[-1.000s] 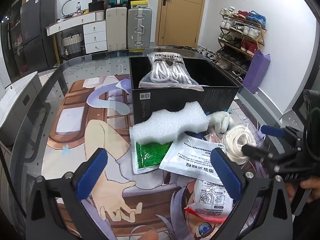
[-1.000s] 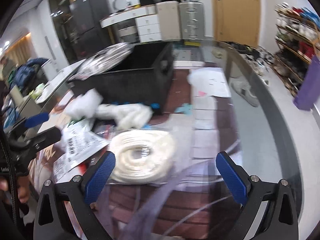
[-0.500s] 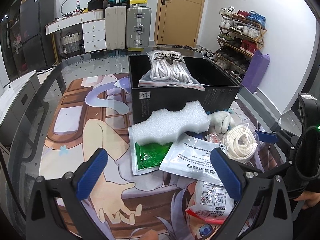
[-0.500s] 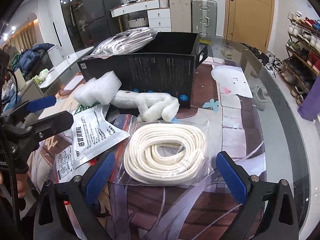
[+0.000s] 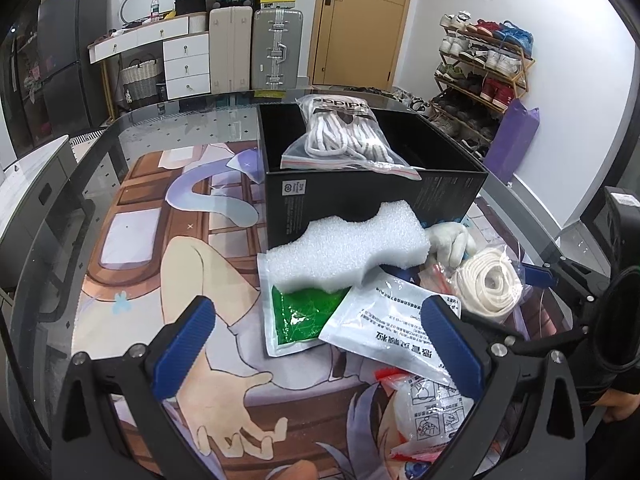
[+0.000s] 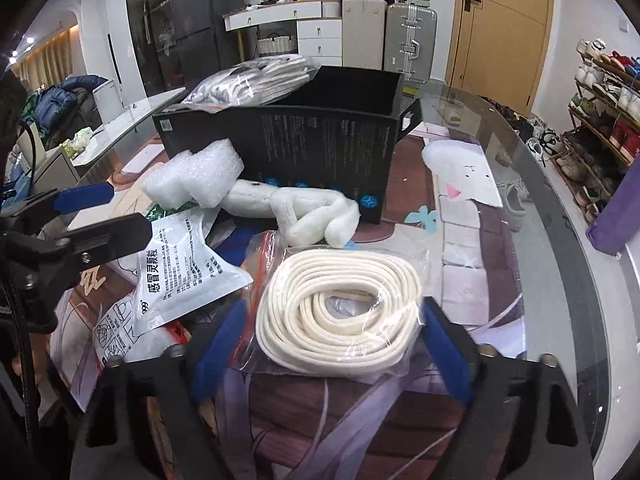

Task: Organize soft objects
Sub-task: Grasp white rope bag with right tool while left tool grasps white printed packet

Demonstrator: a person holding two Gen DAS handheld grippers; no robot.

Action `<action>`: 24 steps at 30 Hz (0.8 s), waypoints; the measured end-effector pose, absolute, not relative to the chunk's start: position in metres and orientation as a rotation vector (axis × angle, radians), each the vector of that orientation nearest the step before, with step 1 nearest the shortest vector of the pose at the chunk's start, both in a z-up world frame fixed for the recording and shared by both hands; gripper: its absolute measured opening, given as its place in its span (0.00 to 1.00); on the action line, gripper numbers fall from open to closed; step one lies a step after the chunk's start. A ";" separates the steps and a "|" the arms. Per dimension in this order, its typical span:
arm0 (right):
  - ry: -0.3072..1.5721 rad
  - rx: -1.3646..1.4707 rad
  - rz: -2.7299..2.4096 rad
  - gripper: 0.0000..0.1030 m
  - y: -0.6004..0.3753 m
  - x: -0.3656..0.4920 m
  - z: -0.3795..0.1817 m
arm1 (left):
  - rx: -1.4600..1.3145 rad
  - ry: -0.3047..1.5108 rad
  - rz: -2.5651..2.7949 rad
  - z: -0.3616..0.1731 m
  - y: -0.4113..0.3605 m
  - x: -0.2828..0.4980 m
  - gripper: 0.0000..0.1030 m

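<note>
Right wrist view: right tool (image 6: 336, 344) straddles the bagged rope coil (image 6: 340, 312) lying flat on the desk (image 6: 560, 280). Jaws have just been closing with the coil between them; the pads look at the bag's edges, but I can't confirm a firm clamp, so I'd call it not yet gripped. Coil's long axis runs across the jaw gap, dead ahead. Right hand is clearly nearer. Left tool (image 5: 316, 344) is released and holds nothing, hovering over the white pouch (image 5: 384, 320) and green pack (image 5: 300, 312). Black box (image 5: 360, 188) sits beyond the coil and holds a bagged lace bundle (image 5: 344, 136); foam block (image 5: 348, 248) leans against its front.
</note>
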State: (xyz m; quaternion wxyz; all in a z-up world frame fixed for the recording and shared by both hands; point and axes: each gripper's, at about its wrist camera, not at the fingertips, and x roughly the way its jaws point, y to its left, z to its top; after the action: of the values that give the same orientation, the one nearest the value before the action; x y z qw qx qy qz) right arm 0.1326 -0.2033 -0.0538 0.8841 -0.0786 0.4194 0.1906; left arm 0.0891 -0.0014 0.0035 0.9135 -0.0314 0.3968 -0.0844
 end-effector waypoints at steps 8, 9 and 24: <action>0.847 -0.160 0.440 0.55 -0.212 0.126 -0.050 | -0.056 0.825 -0.200 0.003 -0.007 0.089 1.00; 0.846 -0.157 0.444 0.54 -0.213 0.125 -0.050 | -0.054 0.825 -0.202 0.003 -0.009 0.089 1.00; 0.809 -0.108 0.453 0.52 -0.233 0.111 -0.036 | 0.094 0.871 -0.325 0.001 -0.048 0.081 1.00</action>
State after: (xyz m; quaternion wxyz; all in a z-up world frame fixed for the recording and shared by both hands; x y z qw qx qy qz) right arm 0.1107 -0.2330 -0.0360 0.8931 -0.0521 0.3899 0.2183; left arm 0.0810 -0.0476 0.0006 0.8929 0.0454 0.4196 -0.1566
